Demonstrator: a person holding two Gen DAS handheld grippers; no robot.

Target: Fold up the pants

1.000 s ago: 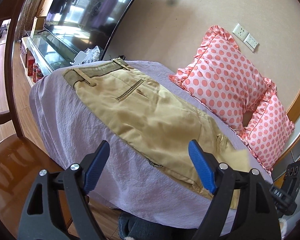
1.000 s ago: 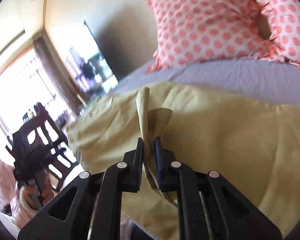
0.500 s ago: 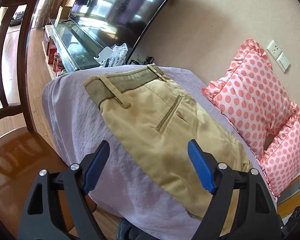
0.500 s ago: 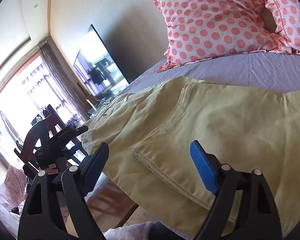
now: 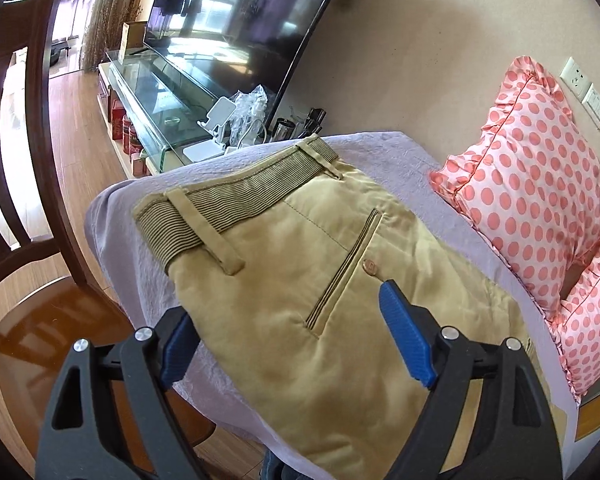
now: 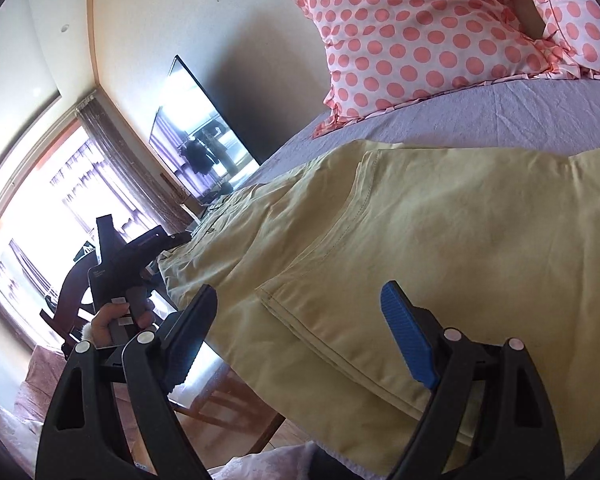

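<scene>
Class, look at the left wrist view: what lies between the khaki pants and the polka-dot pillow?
In the left wrist view, only a bare strip of the lilac sheet separates the pants from the pillow; nothing rests on it.

Beige wall [image 5: 400, 60] w/ big TV [image 5: 240, 12], wood floor [image 5: 76, 120] (glossy), bright window [image 6: 40, 208].
</scene>
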